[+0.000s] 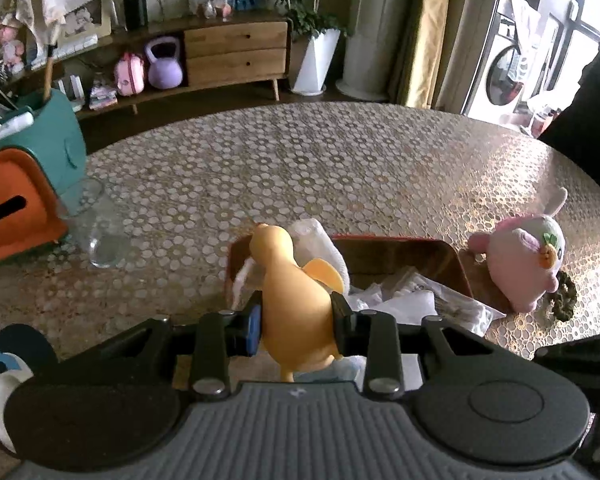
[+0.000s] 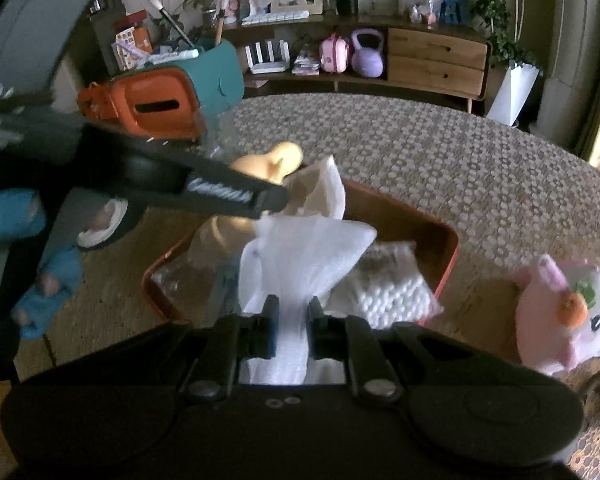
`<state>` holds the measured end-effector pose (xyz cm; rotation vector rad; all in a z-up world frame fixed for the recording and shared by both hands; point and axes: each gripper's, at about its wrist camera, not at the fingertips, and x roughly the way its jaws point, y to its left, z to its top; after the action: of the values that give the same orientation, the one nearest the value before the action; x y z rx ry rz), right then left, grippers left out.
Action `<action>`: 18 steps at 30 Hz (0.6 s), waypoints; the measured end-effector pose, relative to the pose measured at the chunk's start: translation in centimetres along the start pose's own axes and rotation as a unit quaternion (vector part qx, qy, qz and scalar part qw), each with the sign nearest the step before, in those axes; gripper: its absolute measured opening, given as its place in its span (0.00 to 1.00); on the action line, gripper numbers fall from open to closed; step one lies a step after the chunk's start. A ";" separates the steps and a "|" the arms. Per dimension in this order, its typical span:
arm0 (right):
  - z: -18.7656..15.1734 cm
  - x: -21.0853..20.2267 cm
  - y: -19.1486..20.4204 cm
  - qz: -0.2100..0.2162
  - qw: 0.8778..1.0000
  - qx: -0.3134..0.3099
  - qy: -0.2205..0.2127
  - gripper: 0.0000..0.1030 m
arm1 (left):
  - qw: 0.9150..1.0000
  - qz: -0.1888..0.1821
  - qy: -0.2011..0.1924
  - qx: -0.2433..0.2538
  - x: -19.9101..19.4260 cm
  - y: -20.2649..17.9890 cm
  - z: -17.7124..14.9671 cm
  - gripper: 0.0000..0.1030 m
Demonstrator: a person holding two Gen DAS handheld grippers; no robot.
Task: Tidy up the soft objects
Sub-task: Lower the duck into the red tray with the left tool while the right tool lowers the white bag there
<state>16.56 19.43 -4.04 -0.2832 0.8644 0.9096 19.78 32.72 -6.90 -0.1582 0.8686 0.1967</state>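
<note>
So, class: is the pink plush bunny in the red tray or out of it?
Out: the pink plush bunny sits on the table beside the red tray.

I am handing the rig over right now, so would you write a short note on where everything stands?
Left gripper: shut on the yellow duck toy, held above the near-left end of the red tray.
Right gripper: shut on a white cloth, over the tray's near edge.
In the tray: a clear packet of white balls and other wrapped items.
Done: some items are already in the tray.
Left: set down the duck and cloth; the pink plush and dark green scrunchie remain on the table, right of the tray.
</note>
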 end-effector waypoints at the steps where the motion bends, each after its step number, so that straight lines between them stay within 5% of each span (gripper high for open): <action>1: -0.1 0.1 0.0 -0.001 1.000 0.000 0.001 0.12 | 1.000 0.000 0.003 -0.001 0.3 0.0 0.0 0.33; 18: 0.1 2.2 -0.6 -0.017 1.000 -0.010 0.015 0.17 | 0.999 0.020 0.042 0.006 3.2 -0.4 -0.8 0.34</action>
<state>17.77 20.44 -5.73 -0.3282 0.8762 0.8845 21.31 32.51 -9.86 -0.1393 0.9577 0.2234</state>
